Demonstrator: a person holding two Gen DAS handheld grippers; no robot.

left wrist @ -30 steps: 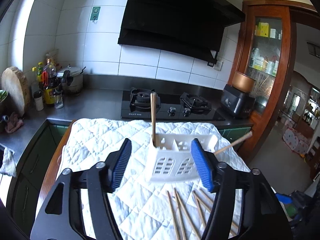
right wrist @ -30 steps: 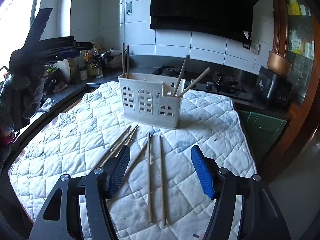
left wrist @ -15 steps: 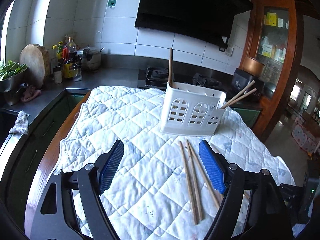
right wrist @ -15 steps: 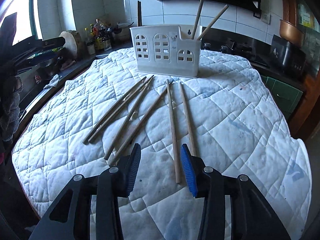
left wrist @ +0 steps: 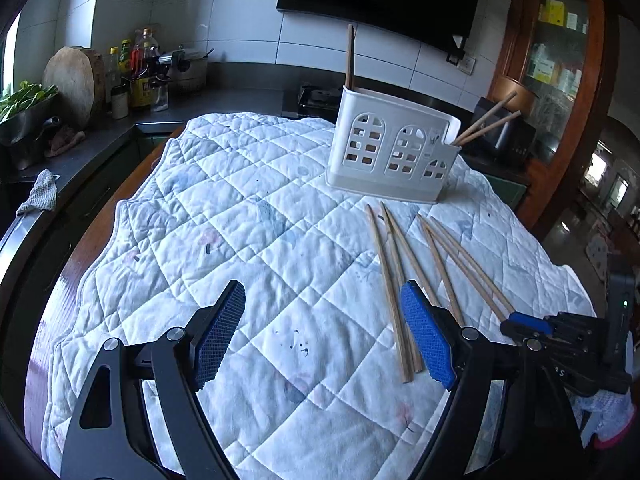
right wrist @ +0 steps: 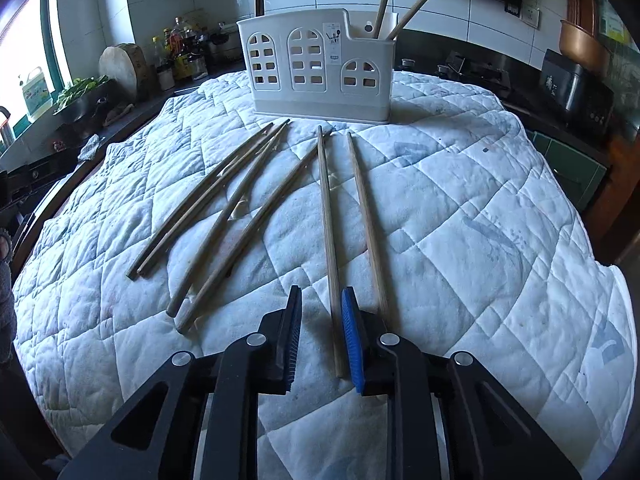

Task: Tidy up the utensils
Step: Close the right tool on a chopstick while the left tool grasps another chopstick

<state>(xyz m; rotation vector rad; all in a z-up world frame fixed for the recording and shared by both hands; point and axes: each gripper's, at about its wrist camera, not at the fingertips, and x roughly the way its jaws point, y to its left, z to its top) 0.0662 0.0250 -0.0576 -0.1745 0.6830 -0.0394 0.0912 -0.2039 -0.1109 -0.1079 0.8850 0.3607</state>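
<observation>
Right wrist view: the right claw (right wrist: 320, 336) is held low over the quilt (right wrist: 460, 216), its jaws narrowed to a slim gap after just closing. One chopstick (right wrist: 330, 248) lies between the blue pads, close against the right one; a grip cannot be confirmed. A second chopstick (right wrist: 366, 216) lies just outside the right finger, and four more (right wrist: 224, 208) are fanned out to the left. Bare quilt is left to the right, up to its edge.

The white holder (right wrist: 320, 76) is stood upright beyond the chopstick tips, with two chopsticks (right wrist: 400, 4) leaned in its right compartment and a dark one at its left end.

In the left wrist view, the left claw (left wrist: 324, 336) is held wide open over bare quilt with nothing between its pads. Compared with a second ago, both claws are seen lower and the holder farther off.
</observation>
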